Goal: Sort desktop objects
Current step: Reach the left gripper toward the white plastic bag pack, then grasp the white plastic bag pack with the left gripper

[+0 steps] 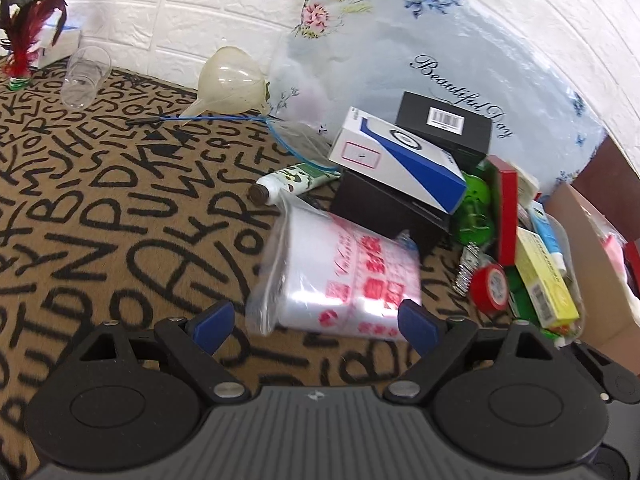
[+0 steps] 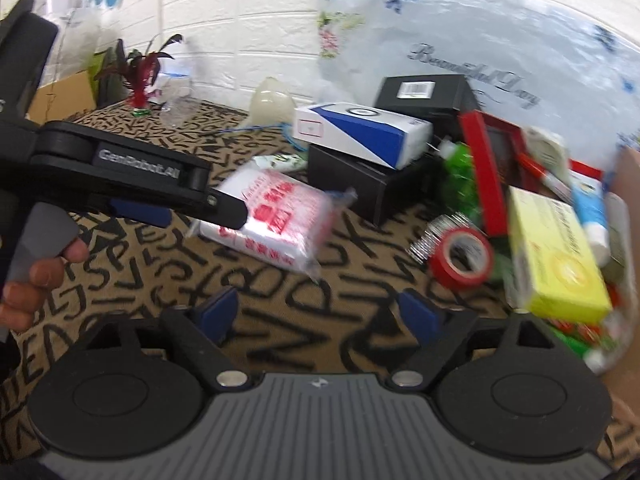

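Observation:
A clear pack of bags with red print lies on the letter-patterned mat. My left gripper is open with the pack's near edge between its blue pads. In the right wrist view the left gripper's fingers reach over the same pack. My right gripper is open and empty above bare mat. A white and blue box rests on black boxes. A red tape roll and a yellow-green box lie at the right.
A clear container at the right holds the yellow box, tubes and a red frame. A funnel, a clear cup, a feather shuttlecock, a tube and a floral bag stand further back.

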